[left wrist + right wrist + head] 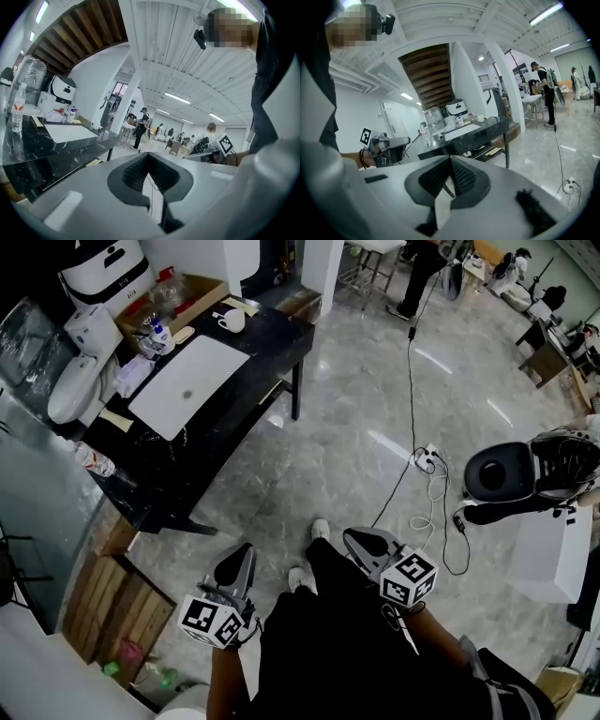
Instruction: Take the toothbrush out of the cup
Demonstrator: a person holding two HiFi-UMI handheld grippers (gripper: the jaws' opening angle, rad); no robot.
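Head view first: I'm standing on the floor well apart from the black table (274, 341), which is sitting off at about 11 o'clock, so nothing is getting grabbed from here. The white cup (232, 321) is sitting near the table's far edge, just beyond the white mat (187, 385). Honestly, I'm not seeing the toothbrush in it; it's too small to tell at this range. I'm holding both tools low and close to my body, the left gripper (236, 568) at 7 o'clock and the right gripper (367, 545) at 5 o'clock, both noses pointing out over the floor ahead of my feet. I'd guess that's just a resting carry before walking over. In the left gripper view, my jaws are meeting at the tips with nothing between them, and the nose is tilting up toward the ceiling, the table edge showing at 9 o'clock. In the right gripper view it's the same deal: the jaws are pressing together on nothing, and the table with the cup is showing around 12 o'clock. I'm reckoning the task hasn't started yet.
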